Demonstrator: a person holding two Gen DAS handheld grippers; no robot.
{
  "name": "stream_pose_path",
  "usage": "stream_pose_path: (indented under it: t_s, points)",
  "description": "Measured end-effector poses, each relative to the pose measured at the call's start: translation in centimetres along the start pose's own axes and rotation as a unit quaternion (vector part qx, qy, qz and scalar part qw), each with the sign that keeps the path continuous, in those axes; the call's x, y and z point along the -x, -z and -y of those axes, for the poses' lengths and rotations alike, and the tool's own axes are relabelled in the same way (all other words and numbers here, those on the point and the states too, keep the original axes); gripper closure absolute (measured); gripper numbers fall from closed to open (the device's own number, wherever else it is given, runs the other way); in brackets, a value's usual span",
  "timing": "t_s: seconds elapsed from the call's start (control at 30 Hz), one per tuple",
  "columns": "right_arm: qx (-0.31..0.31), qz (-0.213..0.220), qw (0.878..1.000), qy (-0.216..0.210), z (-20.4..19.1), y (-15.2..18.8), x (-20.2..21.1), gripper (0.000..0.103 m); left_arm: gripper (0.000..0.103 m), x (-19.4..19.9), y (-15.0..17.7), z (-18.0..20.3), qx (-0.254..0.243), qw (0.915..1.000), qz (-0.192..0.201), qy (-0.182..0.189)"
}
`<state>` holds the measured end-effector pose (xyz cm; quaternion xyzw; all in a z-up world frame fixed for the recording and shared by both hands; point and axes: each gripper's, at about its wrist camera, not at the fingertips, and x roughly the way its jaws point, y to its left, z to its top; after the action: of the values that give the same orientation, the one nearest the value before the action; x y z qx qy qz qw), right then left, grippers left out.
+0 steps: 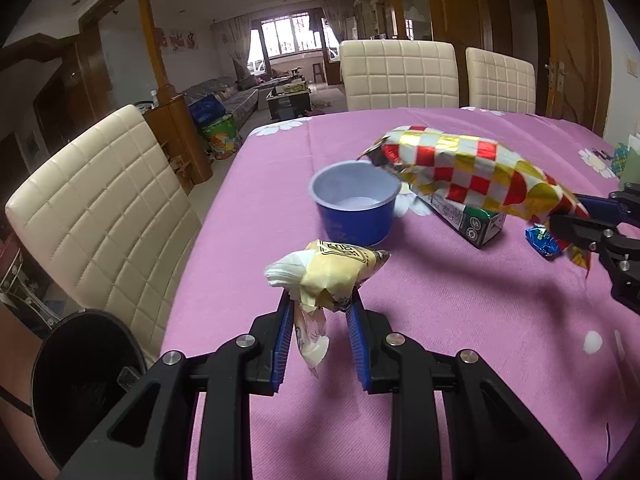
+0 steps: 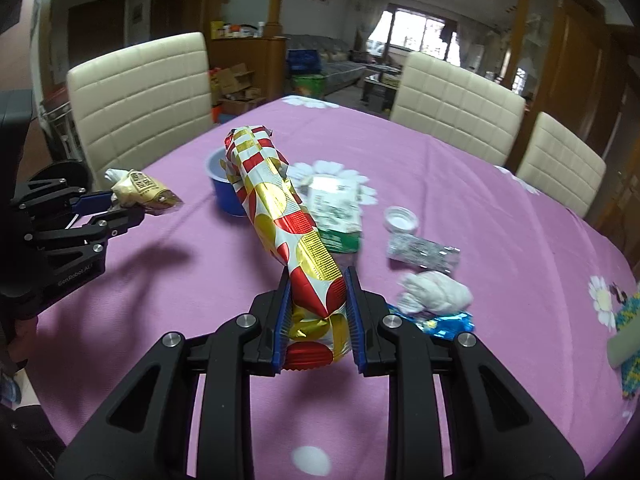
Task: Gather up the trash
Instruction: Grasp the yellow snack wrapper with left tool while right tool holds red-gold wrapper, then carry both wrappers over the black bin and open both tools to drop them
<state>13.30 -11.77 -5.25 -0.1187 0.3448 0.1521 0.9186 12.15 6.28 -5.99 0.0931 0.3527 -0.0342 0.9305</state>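
Note:
My left gripper (image 1: 318,300) is shut on a pale yellow snack wrapper (image 1: 336,270) with white tissue stuffed in one end, held above the pink tablecloth (image 1: 440,320). The same wrapper (image 2: 140,192) and left gripper (image 2: 124,208) show at the left of the right wrist view. My right gripper (image 2: 318,280) is shut on a long red, gold and white checked foil bag (image 2: 280,216), lifted off the table. In the left wrist view that bag (image 1: 460,172) hangs from the right gripper (image 1: 568,220) over a carton.
A blue cup (image 1: 354,208), a green-and-white carton (image 2: 336,216), a white lid (image 2: 401,219), a silver foil wrapper (image 2: 424,254), a crumpled tissue (image 2: 436,294) and a blue wrapper (image 2: 444,324) lie on the table. A black bin (image 1: 84,380) stands at lower left. Cream chairs (image 1: 100,216) ring the table.

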Motion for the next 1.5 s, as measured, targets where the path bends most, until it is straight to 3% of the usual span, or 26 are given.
stream_pose_path:
  t_s: [0.23, 0.83, 1.2, 1.23, 1.37, 1.5]
  points:
    - [0.051, 0.002, 0.998, -0.030, -5.0, -1.5, -0.4, 0.077, 0.077, 1.3, 1.3, -3.7, 0.041, 0.9991, 0.003, 0.010]
    - [0.140, -0.002, 0.986, -0.090, -14.8, -3.7, -1.7, 0.077, 0.077, 3.6, 5.5, -11.3, 0.099, 0.9917, 0.008, -0.082]
    - [0.177, 0.000, 0.977, -0.115, -19.7, -4.3, -2.0, 0.077, 0.074, 4.5, 8.2, -16.8, 0.145, 0.9808, 0.000, -0.130]
    - [0.179, -0.001, 0.977, -0.116, -20.0, -4.4, -2.0, 0.077, 0.073, 4.5, 8.5, -17.2, 0.150, 0.9800, 0.000, -0.131]
    - [0.183, -0.005, 0.976, -0.118, -20.7, -4.5, -2.3, 0.077, 0.031, 5.0, 9.5, -18.7, 0.175, 0.9760, 0.007, -0.129]
    - [0.187, -0.008, 0.975, -0.119, -21.4, -4.6, -2.6, 0.077, 0.026, 5.3, 10.1, -19.7, 0.187, 0.9721, 0.009, -0.141]
